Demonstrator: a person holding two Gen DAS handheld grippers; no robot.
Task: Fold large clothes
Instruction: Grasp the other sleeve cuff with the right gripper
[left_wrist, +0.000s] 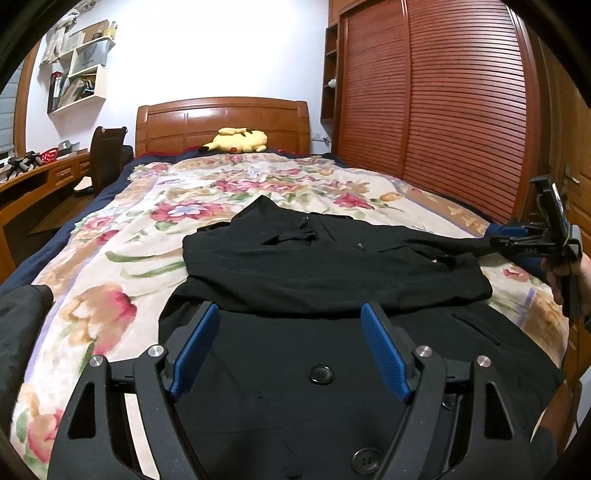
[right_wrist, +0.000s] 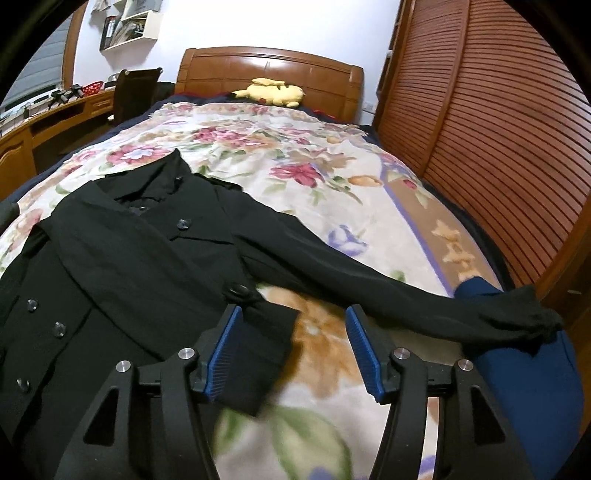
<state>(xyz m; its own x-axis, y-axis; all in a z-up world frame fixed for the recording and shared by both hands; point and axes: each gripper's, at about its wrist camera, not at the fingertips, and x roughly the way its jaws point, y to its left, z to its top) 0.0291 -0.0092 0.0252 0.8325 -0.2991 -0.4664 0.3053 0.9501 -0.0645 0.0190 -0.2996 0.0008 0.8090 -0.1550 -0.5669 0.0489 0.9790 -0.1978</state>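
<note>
A black buttoned coat (left_wrist: 332, 273) lies flat on the floral bedspread (left_wrist: 122, 266). One sleeve is folded across the chest. The other sleeve (right_wrist: 388, 291) stretches out to the right bed edge, its cuff over the blue bed side. My left gripper (left_wrist: 290, 314) is open and empty, hovering over the coat's lower front. My right gripper (right_wrist: 293, 314) is open and empty, above the bedspread between the folded sleeve's cuff (right_wrist: 258, 354) and the outstretched sleeve. The right gripper also shows in the left wrist view (left_wrist: 498, 242) at the bed's right edge, by the sleeve end.
A yellow plush toy (left_wrist: 240, 140) lies at the wooden headboard (left_wrist: 221, 118). A slatted wooden wardrobe (left_wrist: 443, 103) runs along the right of the bed. A desk (left_wrist: 33, 181) and a dark chair (left_wrist: 107, 155) stand on the left. Another dark cloth (left_wrist: 18, 317) lies at the bed's left edge.
</note>
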